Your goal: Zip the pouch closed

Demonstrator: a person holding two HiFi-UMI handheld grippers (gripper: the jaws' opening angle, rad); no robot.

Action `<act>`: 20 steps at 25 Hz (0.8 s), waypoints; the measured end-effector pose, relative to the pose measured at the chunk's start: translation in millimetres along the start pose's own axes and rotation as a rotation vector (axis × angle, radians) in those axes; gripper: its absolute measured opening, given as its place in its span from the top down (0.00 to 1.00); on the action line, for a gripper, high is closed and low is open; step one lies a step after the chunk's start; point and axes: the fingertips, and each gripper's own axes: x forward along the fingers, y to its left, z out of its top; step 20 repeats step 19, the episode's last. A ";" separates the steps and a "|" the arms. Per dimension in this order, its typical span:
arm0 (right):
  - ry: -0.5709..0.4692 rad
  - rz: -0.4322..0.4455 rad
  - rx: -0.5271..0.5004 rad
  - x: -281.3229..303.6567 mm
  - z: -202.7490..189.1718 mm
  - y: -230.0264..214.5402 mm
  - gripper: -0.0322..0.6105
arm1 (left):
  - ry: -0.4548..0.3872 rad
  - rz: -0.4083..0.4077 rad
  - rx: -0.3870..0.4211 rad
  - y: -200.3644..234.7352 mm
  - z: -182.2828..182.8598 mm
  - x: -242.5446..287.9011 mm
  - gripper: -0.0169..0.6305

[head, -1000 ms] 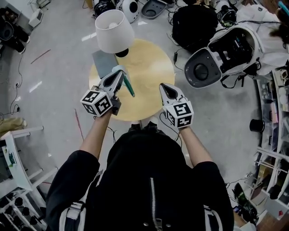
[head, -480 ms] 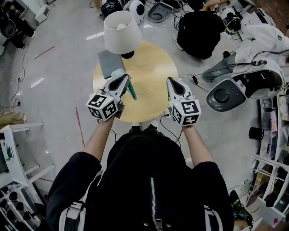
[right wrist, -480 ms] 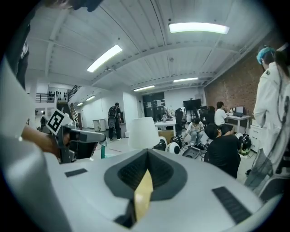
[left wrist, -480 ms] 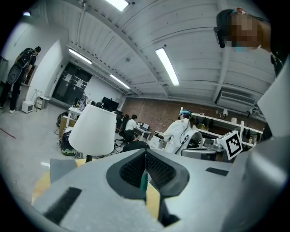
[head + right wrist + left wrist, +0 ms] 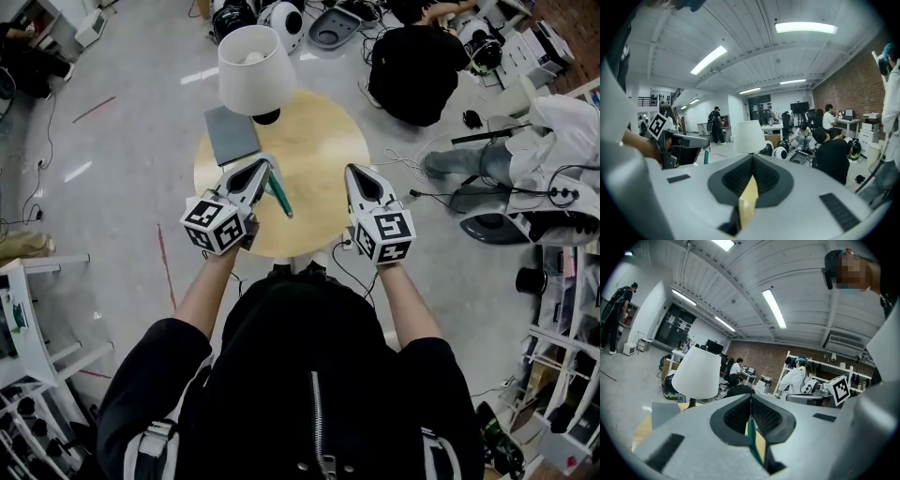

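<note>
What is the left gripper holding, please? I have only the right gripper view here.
Observer: The left gripper is shut on a thin green item. The left gripper view shows it pinched between the jaws.
Operator: Thank you. Is anything lying underneath?
Observer: Yes. In the head view a grey flat item lies on the round table, beside the lamp.
Operator: And where are my own jaws in relation to that?
Observer: The right gripper is over the table's right side, well apart from the green item.
</note>
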 end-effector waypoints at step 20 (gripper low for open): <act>0.017 0.010 0.020 -2.2 -4.7 -3.0 0.95 | 0.019 -0.009 -0.004 -5.2 -2.8 5.2 0.96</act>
